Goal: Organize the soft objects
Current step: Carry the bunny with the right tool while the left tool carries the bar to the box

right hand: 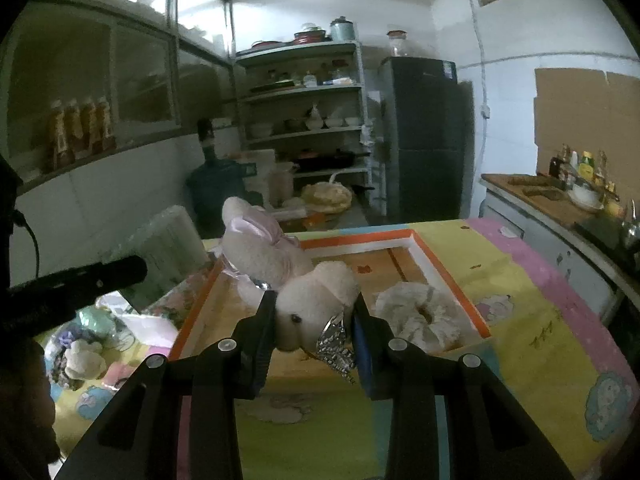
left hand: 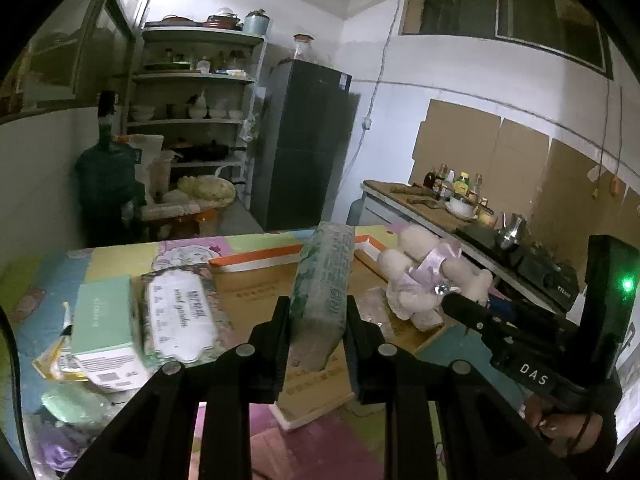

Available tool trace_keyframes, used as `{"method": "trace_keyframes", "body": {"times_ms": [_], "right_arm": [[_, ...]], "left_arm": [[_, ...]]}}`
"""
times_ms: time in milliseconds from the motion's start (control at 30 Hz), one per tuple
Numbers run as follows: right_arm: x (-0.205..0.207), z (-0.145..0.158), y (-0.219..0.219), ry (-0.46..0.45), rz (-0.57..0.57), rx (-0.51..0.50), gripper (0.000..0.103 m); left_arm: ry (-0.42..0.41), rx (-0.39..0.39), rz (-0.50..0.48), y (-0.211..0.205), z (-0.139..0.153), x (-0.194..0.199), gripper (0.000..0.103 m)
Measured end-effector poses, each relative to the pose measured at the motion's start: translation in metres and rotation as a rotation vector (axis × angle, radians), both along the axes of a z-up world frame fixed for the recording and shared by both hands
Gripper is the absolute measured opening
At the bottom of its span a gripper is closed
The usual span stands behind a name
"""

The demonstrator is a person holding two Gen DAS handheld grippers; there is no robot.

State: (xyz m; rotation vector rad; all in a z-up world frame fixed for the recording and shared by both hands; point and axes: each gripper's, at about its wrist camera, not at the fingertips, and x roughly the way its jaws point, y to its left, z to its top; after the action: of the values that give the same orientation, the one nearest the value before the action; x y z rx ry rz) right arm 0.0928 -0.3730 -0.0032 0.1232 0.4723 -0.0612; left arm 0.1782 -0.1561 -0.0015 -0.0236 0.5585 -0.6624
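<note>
Left tool (left hand: 318, 312) grips tissue pack (left hand: 324, 280) (right tool (right hand: 314, 312): plush toy (right hand: 312, 300))

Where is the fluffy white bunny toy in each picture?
Left wrist view: the bunny toy sits right of centre, over the cardboard box, held by the right claw coming in from the right.
Right wrist view: the bunny toy fills the centre, pinched in the right claw.
Shared landmark: the orange-edged cardboard box under it.

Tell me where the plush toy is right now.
The plush toy is clamped in the right gripper, above the orange-rimmed box, left of the fluffy scrunchie.
</note>
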Motion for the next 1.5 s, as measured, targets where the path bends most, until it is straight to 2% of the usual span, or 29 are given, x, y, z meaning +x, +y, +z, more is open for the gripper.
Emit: {"method": "trace_keyframes", "body": {"times_ms": [633,1233,1500], "right_arm": [[0.021,-0.023,-0.047,0.034,-0.111,0.021,0.036],[0.046,-0.038,-0.057,0.109,-0.127,0.011,0.036],[0.055,-0.047,-0.058,0.139,-0.111,0.011,0.036]], "left_arm": [[0.051,0.075,0.044,-0.056,-0.035,0.024,0.025],[0.07,0.14,0.083,-0.082,-0.051,0.037,0.025],[0.103,0.16,0.078,-0.088,-0.062,0.043,0.025]]}}
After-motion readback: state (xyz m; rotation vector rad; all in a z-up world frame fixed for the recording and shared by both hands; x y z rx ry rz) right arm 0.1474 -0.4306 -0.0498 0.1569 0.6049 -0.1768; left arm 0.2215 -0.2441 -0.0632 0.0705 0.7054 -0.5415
